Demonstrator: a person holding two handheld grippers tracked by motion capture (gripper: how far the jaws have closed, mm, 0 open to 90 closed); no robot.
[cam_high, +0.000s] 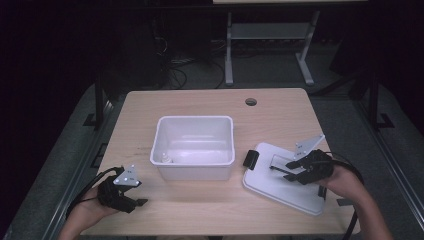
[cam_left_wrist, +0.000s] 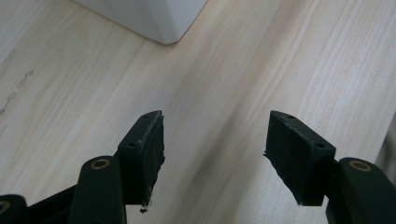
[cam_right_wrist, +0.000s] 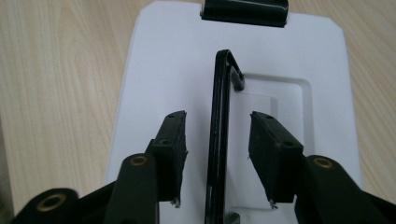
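A white lid (cam_high: 280, 187) (cam_right_wrist: 154, 79) lies flat on the table's right side, with a black clip (cam_high: 249, 159) (cam_right_wrist: 244, 10) at its near-left end and a thin black carry handle (cam_high: 280, 167) (cam_right_wrist: 219, 135) standing up from its middle. My right gripper (cam_high: 285, 171) (cam_right_wrist: 218, 158) is open, its jaws on either side of that handle without touching it. A white open bin (cam_high: 194, 146) (cam_left_wrist: 154, 21) stands mid-table with a small white object (cam_high: 164, 159) inside its front left corner. My left gripper (cam_high: 141, 202) (cam_left_wrist: 215, 163) rests open over bare wood, left of and nearer than the bin.
The wooden table (cam_high: 210, 105) has a round cable hole (cam_high: 251, 102) near its far edge. Beyond it stand a white desk frame (cam_high: 270, 35) and tangled cables (cam_high: 170, 65) on the dark floor. Bare wood lies in front of the bin.
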